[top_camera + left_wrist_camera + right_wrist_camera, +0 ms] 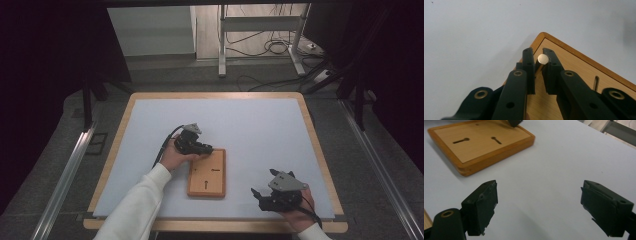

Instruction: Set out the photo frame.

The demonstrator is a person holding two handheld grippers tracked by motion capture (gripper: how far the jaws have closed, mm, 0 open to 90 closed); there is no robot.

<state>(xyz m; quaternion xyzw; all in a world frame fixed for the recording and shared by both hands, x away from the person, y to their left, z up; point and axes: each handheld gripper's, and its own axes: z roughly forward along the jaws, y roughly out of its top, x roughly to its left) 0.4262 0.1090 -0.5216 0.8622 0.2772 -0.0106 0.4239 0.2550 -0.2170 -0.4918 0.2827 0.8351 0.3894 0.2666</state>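
From the high view I see my left tongs (207,148) over the far left corner of the wooden board (207,173), which lies a little left of the middle on the pale blue worktop (250,130). The board is a small upright rectangle with a darker orange rim and a lighter inset face carrying a few small dark marks. My right tongs (258,196) sit near the near right edge of the worktop, well apart from the board, jaws pointing left.

In the left gripper view, my left tongs (538,60) are closed on a metal pin (542,59): a slim, shiny cylinder whose flat round end face catches the light, with its shaft running down between the jaws toward the board (584,72). The pin sits just inside the board's corner. I cannot tell whether its lower end touches the wood. A narrow dark slot (596,83) shows in the board's face to the right of the jaws.

In the right gripper view, my right tongs (539,202) are spread wide with nothing between them, above bare worktop (564,162). The board (474,147) lies at the far left, showing two keyhole-shaped slots (461,140) in its light face, and the tip of the other tongs touches down at its far edge.
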